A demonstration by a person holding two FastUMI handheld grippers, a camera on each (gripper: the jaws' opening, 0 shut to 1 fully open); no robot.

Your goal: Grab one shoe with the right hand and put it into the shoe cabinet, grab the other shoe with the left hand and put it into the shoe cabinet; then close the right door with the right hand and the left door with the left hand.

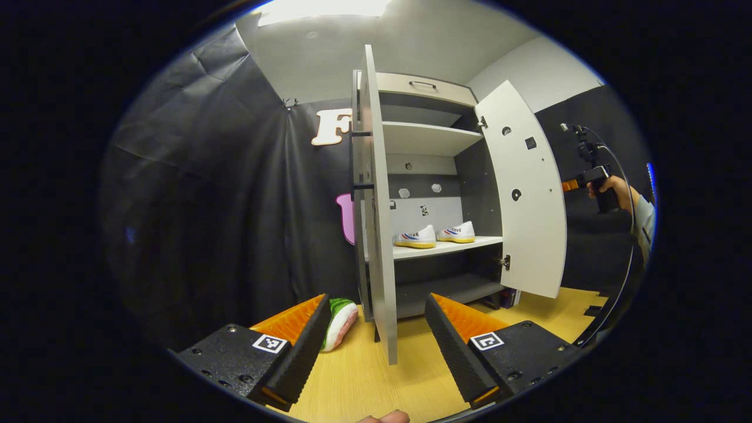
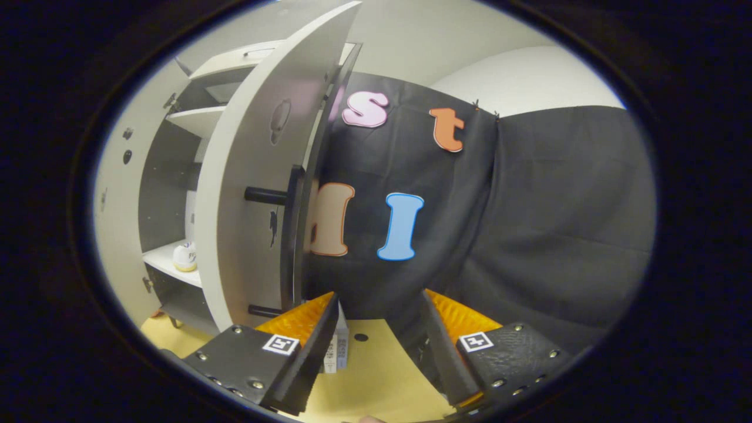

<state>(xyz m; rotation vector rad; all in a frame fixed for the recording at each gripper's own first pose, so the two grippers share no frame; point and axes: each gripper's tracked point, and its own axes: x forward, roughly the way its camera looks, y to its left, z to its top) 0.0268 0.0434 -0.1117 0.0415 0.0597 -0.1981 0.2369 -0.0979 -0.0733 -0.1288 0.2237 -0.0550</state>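
Two white shoes (image 1: 415, 237) (image 1: 457, 232) with yellow soles sit side by side on the middle shelf of the shoe cabinet (image 1: 420, 138). Both doors stand open: the left door (image 1: 376, 200) is edge-on just ahead of my left gripper (image 1: 376, 329), which is open and holds nothing. The right door (image 1: 523, 188) swings out to the right, and a hand holds the right gripper (image 1: 593, 176) beyond it. In the right gripper view, my right gripper (image 2: 379, 335) is open just behind the right door's outer face (image 2: 252, 200) with its dark bar handle (image 2: 291, 235). One shoe (image 2: 184, 257) peeks from the shelf.
A green, white and pink plush toy (image 1: 339, 320) lies on the wooden floor (image 1: 358, 376) left of the cabinet. Small boxes (image 2: 336, 348) stand on the floor by the right door's foot. Black cloth walls close in both sides.
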